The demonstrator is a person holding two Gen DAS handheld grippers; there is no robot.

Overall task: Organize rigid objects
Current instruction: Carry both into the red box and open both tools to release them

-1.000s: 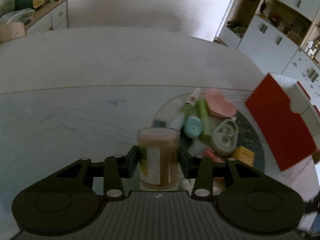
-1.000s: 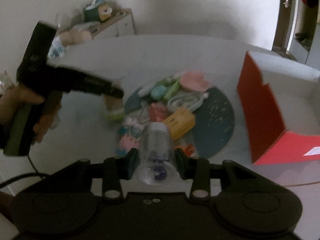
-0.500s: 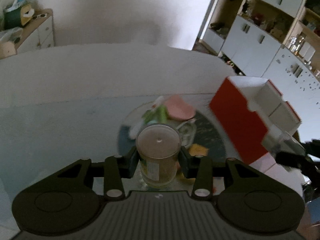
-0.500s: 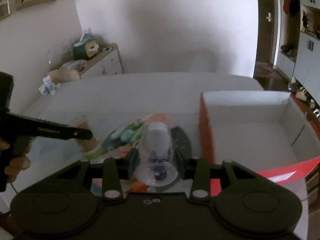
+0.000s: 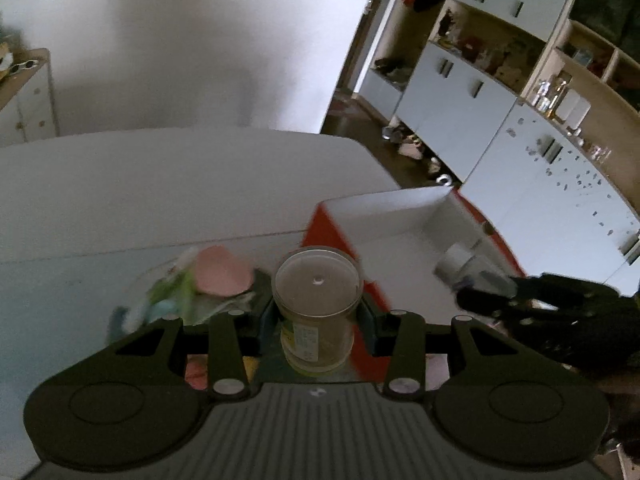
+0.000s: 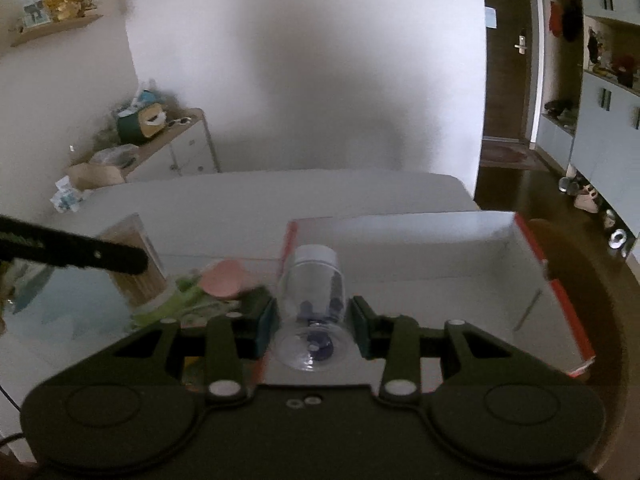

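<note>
1. Left wrist view: my left gripper (image 5: 318, 312) pinches a clear jar (image 5: 317, 308) with yellowish contents, held upright at the 6 o'clock position, above the near left corner of the red box (image 5: 340, 236).
2. Right wrist view: my right gripper (image 6: 313, 320) pinches a clear bottle (image 6: 312, 312) on its side, white cap pointing to 12 o'clock, over the box's white floor.
3. Risk: the jar hangs over the box wall; lowering it here would, I judge, catch the rim and tip it.
4. Risk: both loads head for one box; the grippers could collide.
5. Risk: the smooth bottle may roll once freed.
6. Unclear: the pile (image 5: 200, 292) at 9 o'clock is blurred; only a pink heart shape (image 5: 224, 274) reads. The jar's label is illegible.
</note>
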